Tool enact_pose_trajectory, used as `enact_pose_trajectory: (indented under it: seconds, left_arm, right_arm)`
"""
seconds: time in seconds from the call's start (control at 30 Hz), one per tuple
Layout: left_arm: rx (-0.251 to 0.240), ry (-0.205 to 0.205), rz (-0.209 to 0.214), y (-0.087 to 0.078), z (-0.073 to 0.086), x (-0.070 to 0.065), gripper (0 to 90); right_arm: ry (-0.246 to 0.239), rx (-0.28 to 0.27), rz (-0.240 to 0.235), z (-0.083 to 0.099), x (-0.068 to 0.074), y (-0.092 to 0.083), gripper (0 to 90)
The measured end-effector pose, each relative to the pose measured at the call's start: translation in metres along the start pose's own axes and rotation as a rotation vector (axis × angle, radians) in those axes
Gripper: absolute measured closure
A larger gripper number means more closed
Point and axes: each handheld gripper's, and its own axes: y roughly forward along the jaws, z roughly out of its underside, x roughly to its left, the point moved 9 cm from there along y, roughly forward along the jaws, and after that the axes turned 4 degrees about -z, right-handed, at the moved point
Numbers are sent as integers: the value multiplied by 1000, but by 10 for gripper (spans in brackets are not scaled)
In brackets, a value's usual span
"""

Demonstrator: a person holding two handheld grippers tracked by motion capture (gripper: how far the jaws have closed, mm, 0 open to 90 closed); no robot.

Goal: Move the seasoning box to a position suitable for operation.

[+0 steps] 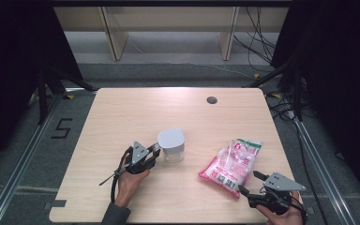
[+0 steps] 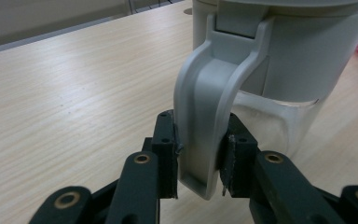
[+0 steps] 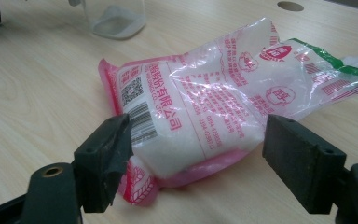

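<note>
On a pale wood-grain counter (image 1: 122, 117), the left gripper (image 2: 199, 161) is clamped on the curved grey plastic handle (image 2: 205, 116) of a clear jar (image 1: 171, 146) with a matte grey lid, likely to steady it. Right of the jar lies a crinkly pink-and-clear plastic bag (image 3: 205, 102) of white granules; the right gripper (image 3: 196, 161) stands released, jaws straddling the bag's near end.
</note>
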Motion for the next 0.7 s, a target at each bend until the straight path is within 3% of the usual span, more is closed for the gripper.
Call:
enact_pose_trajectory:
  seconds: [0.03, 0.13, 0.17, 0.2, 0.27, 0.3, 0.37, 0.4, 0.43, 0.53, 0.67, 0.7]
  left_arm:
    - [-4, -9, 12, 1, 0, -3, 704]
    - [-5, 15, 40, 1, -1, -11, 703]
    - [2, 26, 40, 1, -1, -12, 703]
    - [20, 59, 34, 1, -2, -11, 701]
    - [16, 48, 26, 2, -2, -11, 702]
    - [30, 101, -26, 4, -1, -4, 703]
    - [33, 98, -46, 6, 0, -2, 720]
    - [32, 75, -46, 7, 1, 0, 730]
    - [17, 19, -27, 9, 2, 1, 737]
    - [13, 34, -28, 8, 2, 1, 738]
    - [0, 8, -5, 7, 3, 1, 737]
    - [3, 18, 4, 5, 4, -1, 736]
  right_arm:
    - [2, 2, -1, 0, 0, 0, 247]
    - [-21, -10, -9, -1, 0, 1, 247]
    - [9, 1, -3, 0, 1, 0, 247]
    - [-6, 4, -14, 1, 1, 1, 247]
    - [-11, 5, -13, 1, 1, 1, 247]
    - [-14, -4, 1, 0, -1, 0, 247]
    - [-6, 2, -2, 0, -1, 0, 247]
    - [-8, 5, -12, 1, 0, 1, 247]
    - [-10, 6, -14, 1, 0, 1, 247]
    - [-14, -3, -4, 0, 0, 0, 247]
    - [-22, -2, -5, 0, -1, 0, 247]
    - [-13, -2, -7, 0, 0, 0, 247]
